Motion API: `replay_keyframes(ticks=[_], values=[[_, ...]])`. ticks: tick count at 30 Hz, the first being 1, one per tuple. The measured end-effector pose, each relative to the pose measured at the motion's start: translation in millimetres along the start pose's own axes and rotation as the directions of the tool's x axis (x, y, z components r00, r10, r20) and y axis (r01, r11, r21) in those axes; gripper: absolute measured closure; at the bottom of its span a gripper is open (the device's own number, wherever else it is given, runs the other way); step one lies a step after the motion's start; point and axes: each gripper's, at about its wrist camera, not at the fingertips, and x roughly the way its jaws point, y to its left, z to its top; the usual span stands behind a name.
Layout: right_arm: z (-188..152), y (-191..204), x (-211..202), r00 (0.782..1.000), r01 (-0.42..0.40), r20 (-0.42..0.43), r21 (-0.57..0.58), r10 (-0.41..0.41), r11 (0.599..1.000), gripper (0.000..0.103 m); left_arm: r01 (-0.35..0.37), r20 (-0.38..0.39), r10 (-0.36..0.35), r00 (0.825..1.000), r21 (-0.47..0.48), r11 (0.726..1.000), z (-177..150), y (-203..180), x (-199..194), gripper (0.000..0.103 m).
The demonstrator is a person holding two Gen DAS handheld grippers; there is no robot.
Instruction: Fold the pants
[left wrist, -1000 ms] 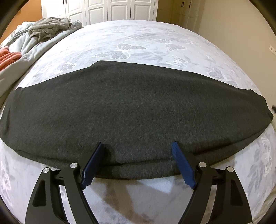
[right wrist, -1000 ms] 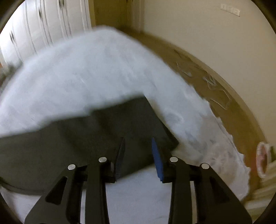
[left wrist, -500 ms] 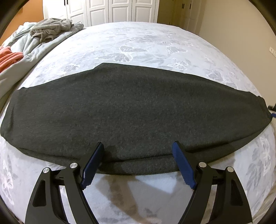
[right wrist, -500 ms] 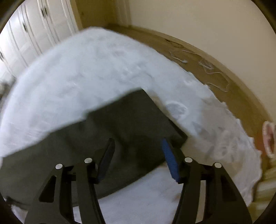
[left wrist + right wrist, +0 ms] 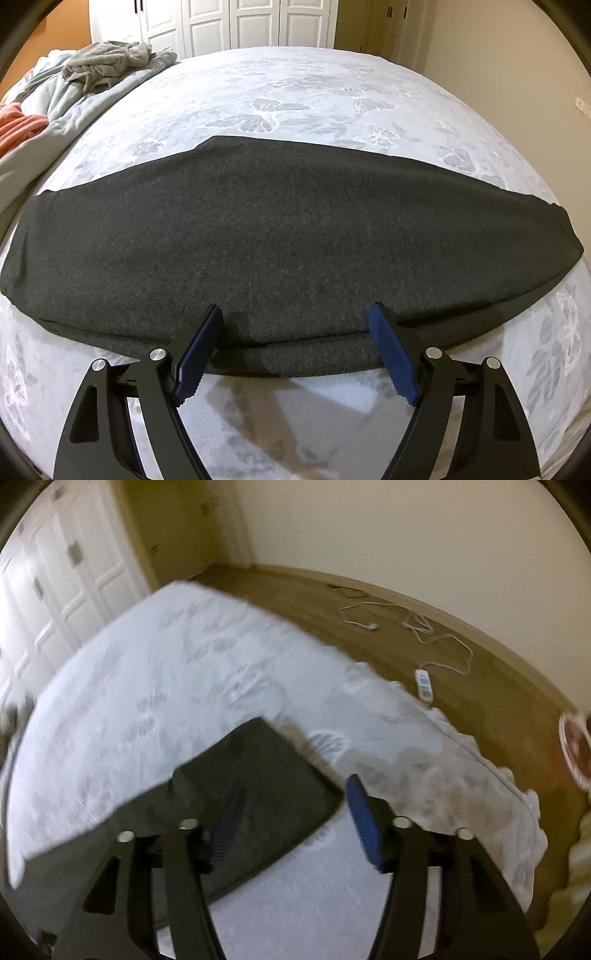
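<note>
Dark grey pants (image 5: 280,236) lie flat as a long band across the white butterfly-print bed (image 5: 280,85). My left gripper (image 5: 295,343) hovers open over their near edge at mid-length, blue pads wide apart and pressing nothing. In the right wrist view, which is blurred, one end of the pants (image 5: 258,775) shows as a dark corner. My right gripper (image 5: 295,812) stands over that corner with its jaws opening; the cloth lies under and between the fingers, and the pads do not pinch it.
A heap of grey and pale bedding (image 5: 96,70) and orange cloth (image 5: 18,125) sits at the bed's far left. White wardrobe doors (image 5: 255,22) stand behind. Right of the bed lies brown floor with white cables (image 5: 424,627) and a round red-rimmed object (image 5: 576,753).
The right gripper's jaws have spread wider and it has shifted and rolled over the pants' end, bringing more floor into view. The left gripper and the pants have stayed put.
</note>
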Motion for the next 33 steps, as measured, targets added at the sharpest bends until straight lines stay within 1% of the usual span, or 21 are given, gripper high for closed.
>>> replay_keyframes(ticks=[1, 3, 5, 7, 8, 12, 14, 16, 17, 18, 19, 21, 22, 24, 25, 26, 27, 28, 29, 30, 33], values=[[1.4, -4.7, -2.1, 1.000, -0.004, 0.006, 0.015, 0.004, 1.000, 0.038, 0.003, 0.000, -0.003, 1.000, -0.001, 1.000, -0.3, 0.1, -0.5, 0.025], [-1.7, -11.8, 3.5, 1.000, -0.007, -0.018, 0.026, 0.007, 1.000, 0.037, 0.015, -0.006, -0.015, 1.000, -0.005, 1.000, -0.7, 0.1, -1.4, 0.025], [-14.8, -19.3, 13.5, 0.993, -0.048, -0.104, 0.046, 0.053, 0.998, 0.030, 0.029, -0.007, -0.030, 1.000, -0.006, 1.000, -1.6, -1.3, -4.2, 0.025], [-22.0, -23.0, 35.0, 0.979, -0.082, -0.181, 0.066, 0.093, 0.994, 0.030, 0.039, -0.003, -0.039, 0.999, 0.002, 0.999, -2.1, -4.2, -7.4, 0.025], [-24.0, -24.2, 40.7, 0.976, -0.083, -0.195, 0.067, 0.094, 0.994, 0.030, 0.043, -0.001, -0.043, 0.999, 0.008, 0.999, -2.8, -6.2, -9.5, 0.025], [-23.7, -23.4, 58.1, 0.975, -0.095, -0.191, 0.084, 0.110, 0.992, 0.029, 0.058, 0.005, -0.058, 0.998, 0.024, 0.998, -4.2, -12.1, -13.5, 0.025], [-23.3, -20.2, 60.3, 0.977, -0.104, -0.179, 0.094, 0.119, 0.990, 0.020, 0.056, 0.005, -0.056, 0.998, 0.031, 0.998, -5.4, -13.1, -12.6, 0.025], [-23.7, -14.0, 63.2, 0.980, -0.098, -0.167, 0.071, 0.109, 0.993, 0.020, 0.051, -0.003, -0.051, 0.999, 0.035, 0.998, -6.1, -13.2, -9.9, 0.025], [-23.5, -9.0, 65.0, 0.981, -0.101, -0.164, 0.052, 0.108, 0.994, 0.024, 0.051, -0.008, -0.051, 0.999, 0.033, 0.998, -6.4, -12.6, -8.4, 0.025], [-23.7, -1.2, 66.9, 0.981, -0.110, -0.158, 0.018, 0.112, 0.994, 0.034, 0.052, -0.012, -0.052, 0.999, 0.032, 0.998, -6.3, -12.0, -7.2, 0.025], [-24.0, 1.6, 67.0, 0.981, -0.108, -0.165, -0.001, 0.106, 0.994, 0.055, 0.053, -0.015, -0.052, 0.999, 0.029, 0.998, -5.8, -11.4, -6.5, 0.025], [-22.3, 7.3, 66.9, 0.981, -0.104, -0.164, -0.012, 0.100, 0.995, 0.082, 0.056, -0.014, -0.055, 0.998, 0.030, 0.998, -5.1, -11.2, -7.0, 0.025], [-19.5, 8.8, 63.2, 0.976, -0.142, -0.165, 0.018, 0.143, 0.990, 0.096, 0.056, -0.013, -0.056, 0.998, 0.030, 0.998, -4.9, -11.2, -7.4, 0.025], [-12.3, 16.1, 41.8, 0.974, -0.196, -0.108, 0.042, 0.199, 0.980, 0.096, 0.064, -0.011, -0.064, 0.998, 0.027, 0.998, -4.1, -10.8, -8.7, 0.025], [-7.5, 27.3, 21.9, 0.963, -0.261, -0.064, 0.031, 0.263, 0.965, 0.096, 0.067, -0.010, -0.067, 0.998, 0.024, 0.997, -3.6, -10.5, -9.8, 0.025], [-5.0, 40.1, 2.0, 0.946, -0.324, -0.026, 0.010, 0.324, 0.946, 0.096, 0.069, -0.008, -0.068, 0.998, 0.021, 0.997, -4.0, -10.7, -10.5, 0.025], [-4.0, 62.2, -24.7, 0.916, -0.401, 0.012, -0.035, 0.401, 0.916, 0.096, 0.071, -0.007, -0.071, 0.997, 0.019, 0.997, -3.8, -10.8, -11.0, 0.025], [-5.5, 80.1, -41.5, 0.891, -0.450, 0.026, -0.076, 0.453, 0.890, 0.096, 0.070, -0.006, -0.070, 0.998, 0.019, 0.997, -3.4, -10.8, -11.2, 0.025], [-8.5, 100.1, -57.5, 0.865, -0.493, 0.031, -0.124, 0.500, 0.861, 0.096, 0.066, -0.004, -0.066, 0.998, 0.020, 0.998, -3.5, -10.6, -11.5, 0.025], [-15.5, 129.0, -76.1, 0.832, -0.539, 0.029, -0.188, 0.553, 0.821, 0.096, 0.063, -0.004, -0.063, 0.998, 0.020, 0.998, -3.5, -10.2, -11.6, 0.025], [-36.2, 185.9, -94.4, 0.775, -0.616, -0.027, -0.261, 0.632, 0.744, 0.096, 0.089, -0.005, -0.089, 0.996, -0.005, 0.996, -1.3, -3.1, -17.6, 0.025]])
